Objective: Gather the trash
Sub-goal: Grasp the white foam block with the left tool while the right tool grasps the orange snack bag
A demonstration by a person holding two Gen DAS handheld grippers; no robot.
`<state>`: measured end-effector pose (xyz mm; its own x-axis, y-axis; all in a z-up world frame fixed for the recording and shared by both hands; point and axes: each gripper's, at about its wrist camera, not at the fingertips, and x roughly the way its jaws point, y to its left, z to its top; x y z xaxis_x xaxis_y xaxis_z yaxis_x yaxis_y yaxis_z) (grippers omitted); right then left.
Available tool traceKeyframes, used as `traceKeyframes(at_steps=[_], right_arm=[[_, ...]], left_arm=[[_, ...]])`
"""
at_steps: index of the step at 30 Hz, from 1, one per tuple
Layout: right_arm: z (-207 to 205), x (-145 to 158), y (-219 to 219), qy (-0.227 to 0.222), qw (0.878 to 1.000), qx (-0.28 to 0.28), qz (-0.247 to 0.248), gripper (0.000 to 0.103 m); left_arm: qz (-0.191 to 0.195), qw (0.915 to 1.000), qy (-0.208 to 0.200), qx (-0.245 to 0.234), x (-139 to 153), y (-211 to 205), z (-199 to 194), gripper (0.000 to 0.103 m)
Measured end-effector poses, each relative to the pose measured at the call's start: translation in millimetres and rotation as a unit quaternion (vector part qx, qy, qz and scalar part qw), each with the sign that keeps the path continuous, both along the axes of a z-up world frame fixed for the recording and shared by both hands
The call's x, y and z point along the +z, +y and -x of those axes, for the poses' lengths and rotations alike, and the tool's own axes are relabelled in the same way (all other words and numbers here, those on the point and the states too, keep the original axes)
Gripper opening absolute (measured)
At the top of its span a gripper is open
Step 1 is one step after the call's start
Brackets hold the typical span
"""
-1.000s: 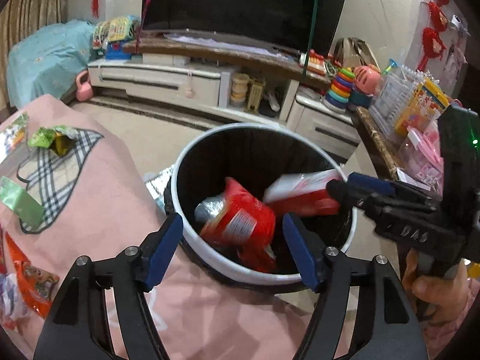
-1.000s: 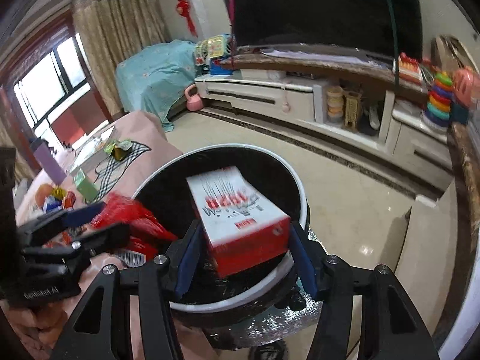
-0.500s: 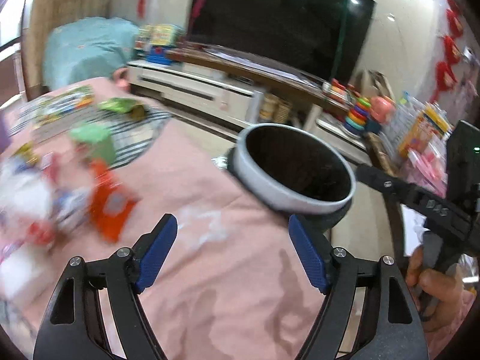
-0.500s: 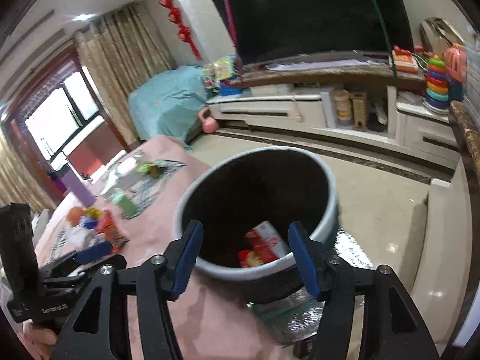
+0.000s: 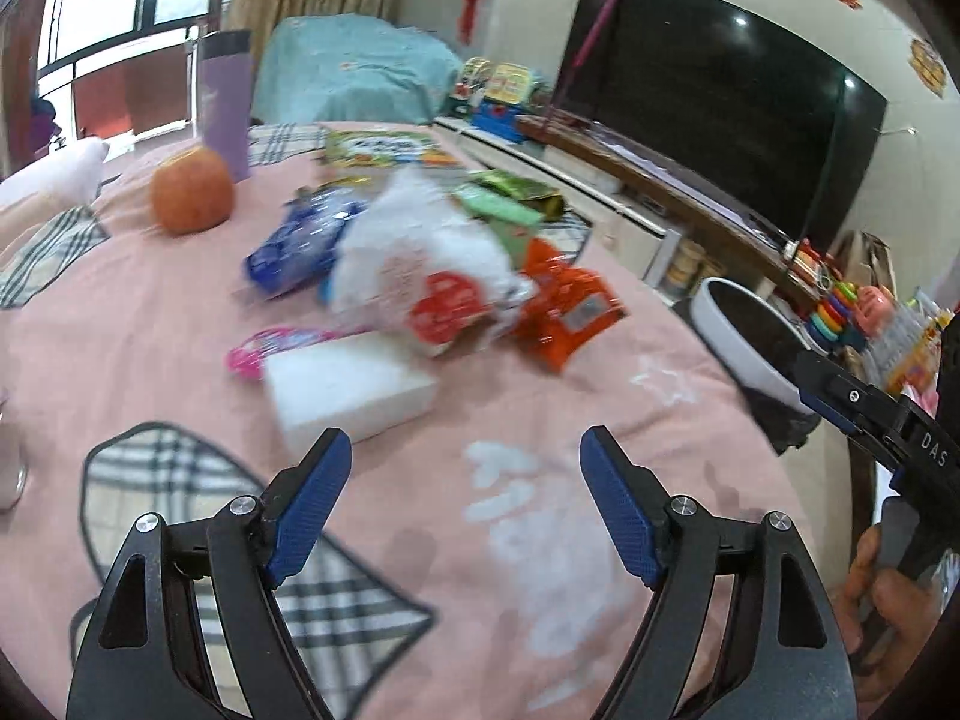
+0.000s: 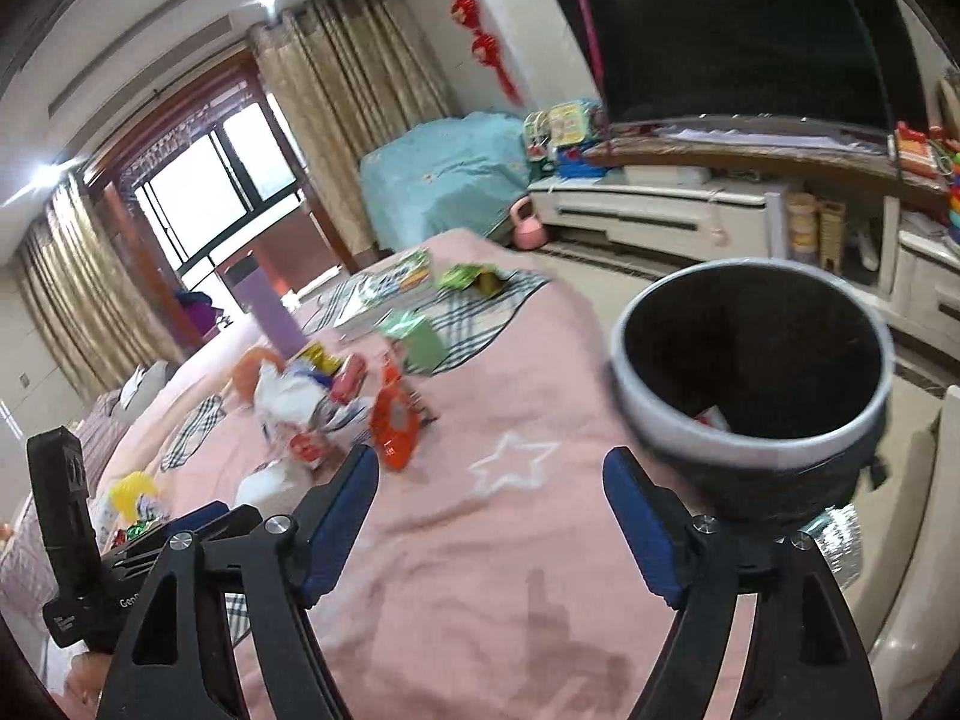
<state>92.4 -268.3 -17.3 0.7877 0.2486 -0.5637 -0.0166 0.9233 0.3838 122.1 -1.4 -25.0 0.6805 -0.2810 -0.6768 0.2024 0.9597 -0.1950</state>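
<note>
My left gripper (image 5: 465, 468) is open and empty above the pink cloth (image 5: 588, 480). Ahead of it lie a white box (image 5: 354, 390), a white plastic bag (image 5: 420, 264), an orange packet (image 5: 564, 312), a blue packet (image 5: 300, 240) and a green packet (image 5: 498, 210). My right gripper (image 6: 492, 480) is open and empty, left of the round bin (image 6: 750, 450), which holds a red and white box (image 6: 714, 420). The orange packet (image 6: 393, 420) and white bag (image 6: 294, 396) show left of it. The bin (image 5: 744, 354) stands at the cloth's right edge.
An orange fruit (image 5: 191, 198) and a purple bottle (image 5: 225, 102) stand at the far left. A book (image 5: 384, 147) lies at the back. A TV (image 5: 720, 90) and its low cabinet (image 6: 660, 216) lie beyond. A blue covered seat (image 6: 444, 174) stands by the window.
Both grippers let their trash drop into the bin and swung left away from it over the cloth. The red packet and the red and white box are now in the bin.
</note>
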Motion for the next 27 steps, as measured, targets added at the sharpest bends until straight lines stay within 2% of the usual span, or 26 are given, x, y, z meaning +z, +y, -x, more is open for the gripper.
traceKeyframes(at_steps=[11,19,22,27], right_arm=[[-15,-19,37,0.008,1.0,0.022,0.007,0.094],[-25,-24,47,0.016,0.999,0.035,0.009,0.094],[-28,-27,52,0.02,0.999,0.041,0.014,0.094],[-39,-28,57,0.018,0.998,0.053,0.017,0.094]], left_arm=[[-0.021,0.9998,-0.002,0.001,-13,31,-13,0.084],[-0.032,0.9995,-0.004,-0.004,-14,36,-22,0.086],[-0.046,0.9988,-0.01,-0.016,-14,35,-26,0.089],[-0.093,0.994,-0.022,-0.054,-13,36,-42,0.091]])
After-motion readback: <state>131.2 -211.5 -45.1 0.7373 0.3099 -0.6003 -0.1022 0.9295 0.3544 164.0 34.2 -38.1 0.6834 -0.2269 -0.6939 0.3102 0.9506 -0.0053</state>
